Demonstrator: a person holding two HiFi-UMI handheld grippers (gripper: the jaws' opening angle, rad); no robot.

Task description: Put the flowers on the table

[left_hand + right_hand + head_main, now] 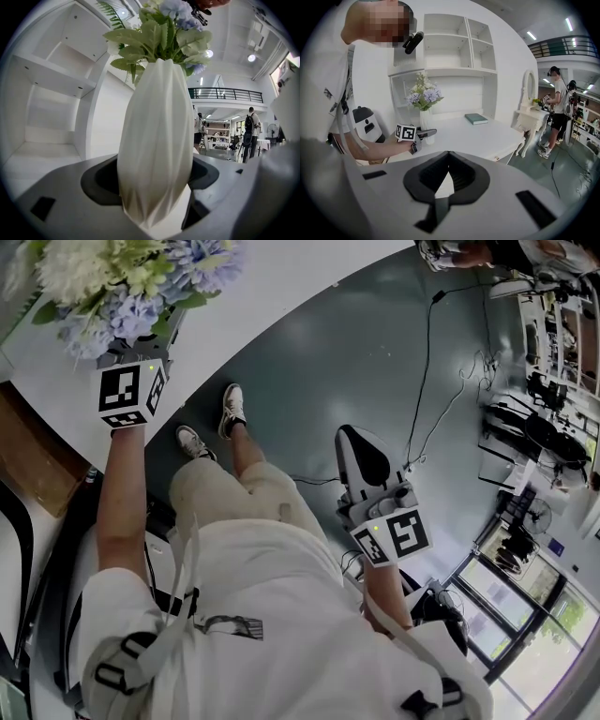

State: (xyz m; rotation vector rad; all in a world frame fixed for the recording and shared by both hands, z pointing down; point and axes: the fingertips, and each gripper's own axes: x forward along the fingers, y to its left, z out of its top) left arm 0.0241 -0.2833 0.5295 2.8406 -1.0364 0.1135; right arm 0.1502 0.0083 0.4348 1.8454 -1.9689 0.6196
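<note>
Vase (pixel 157 140), white, matte and ribbed, tapering to a narrow foot, is clamped in my left gripper's (pixel 157 197) wide-spread jaws. It seems to stand on the table (pixel 487 136), at 11 o'clock in the head view. Its flowers (pixel 164 28), soft blue and cream, make it top-heavy, so a crooked release could tip it on that smooth top. My right gripper (pixel 443 187), at 4 o'clock, is closed and empty.
</note>
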